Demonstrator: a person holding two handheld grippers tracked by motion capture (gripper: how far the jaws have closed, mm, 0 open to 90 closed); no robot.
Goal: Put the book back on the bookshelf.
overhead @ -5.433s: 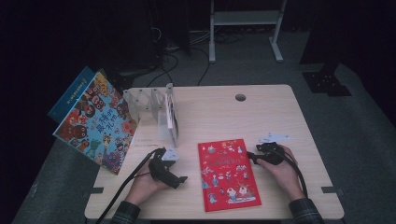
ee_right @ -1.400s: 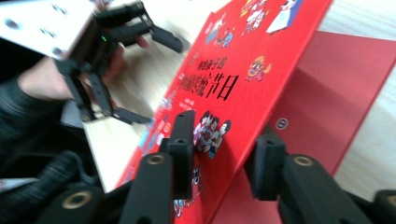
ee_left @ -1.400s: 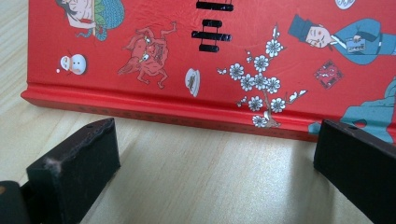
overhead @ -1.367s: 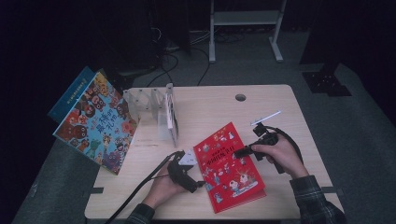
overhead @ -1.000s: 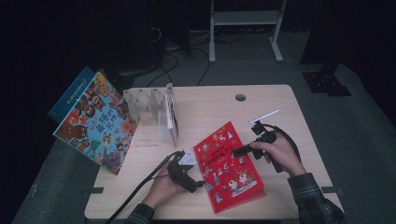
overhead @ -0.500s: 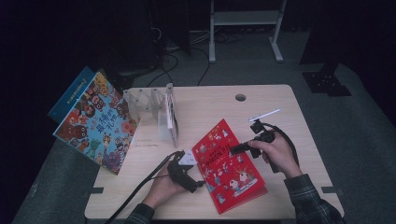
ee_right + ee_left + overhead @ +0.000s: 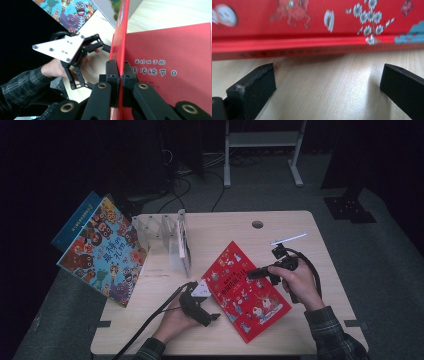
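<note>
We have the right tongs [image 7: 120,75] pinched on the cover of the red book [image 7: 245,290], lifted open from its right edge. The book lies mid-table, its long axis slanting from far left to near right. Our left tongs [image 7: 327,82] rest spread on the table [image 7: 220,227], just left of the spine, which lies straight ahead between the jaws.

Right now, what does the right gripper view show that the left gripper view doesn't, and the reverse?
Right gripper view: the right tool shut on the red book's lifted cover, plus the left tool and the colourful book beyond. Left gripper view: the book's spine edge close up, between the left tool's open jaws. Both: the red book and the wooden table.
</note>
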